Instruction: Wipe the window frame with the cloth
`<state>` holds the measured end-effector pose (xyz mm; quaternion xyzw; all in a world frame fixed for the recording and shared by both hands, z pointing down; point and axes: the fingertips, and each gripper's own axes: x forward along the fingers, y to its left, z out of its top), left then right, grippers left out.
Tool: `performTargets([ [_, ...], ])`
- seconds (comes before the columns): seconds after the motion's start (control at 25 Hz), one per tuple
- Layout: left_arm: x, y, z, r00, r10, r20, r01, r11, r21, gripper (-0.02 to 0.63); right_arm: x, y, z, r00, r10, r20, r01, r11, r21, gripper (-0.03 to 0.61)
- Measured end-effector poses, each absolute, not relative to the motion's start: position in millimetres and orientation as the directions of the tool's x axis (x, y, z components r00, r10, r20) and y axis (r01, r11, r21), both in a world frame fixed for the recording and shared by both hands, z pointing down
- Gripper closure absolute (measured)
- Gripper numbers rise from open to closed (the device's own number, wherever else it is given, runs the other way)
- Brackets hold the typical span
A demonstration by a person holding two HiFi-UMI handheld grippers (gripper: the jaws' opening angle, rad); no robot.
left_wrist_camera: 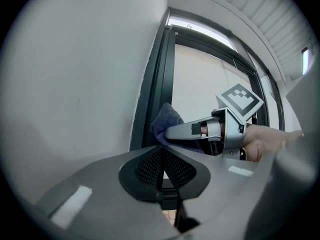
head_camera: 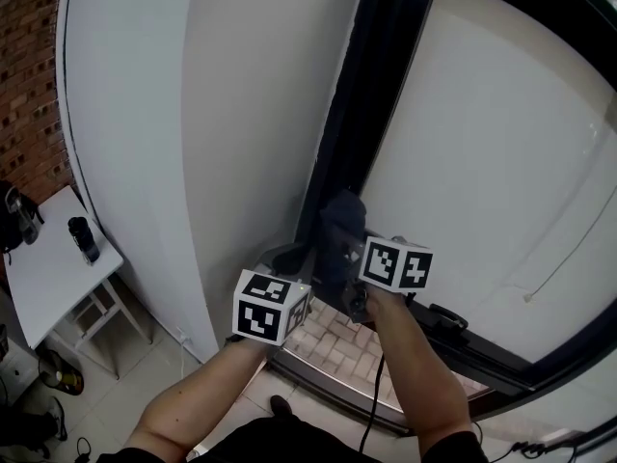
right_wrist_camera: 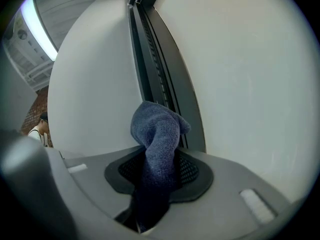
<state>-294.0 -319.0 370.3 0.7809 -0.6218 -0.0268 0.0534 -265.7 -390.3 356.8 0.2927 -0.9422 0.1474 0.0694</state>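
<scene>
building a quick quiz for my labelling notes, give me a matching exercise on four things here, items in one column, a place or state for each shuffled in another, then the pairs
Column 1
1. blue cloth
2. left claw
3. window frame
4. white side table

Column 2
a. dark upright strip beside the white wall
b. shut, holding nothing
c. lower left in the head view, with a dark bottle on it
d. clamped in the right claw

Pairs: 1-d; 2-b; 3-a; 4-c
</scene>
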Motion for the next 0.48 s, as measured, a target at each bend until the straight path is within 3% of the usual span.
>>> performTargets([
  [0.48, -284.0, -333.4, 313.5, 0.252, -0.968, -0.014, -0.963, -0.252, 0.098, 0.62, -253.4, -394.4, 280.6, -0.787, -0.594, 0.166, -0.613, 0.782, -0.112, 0.449],
])
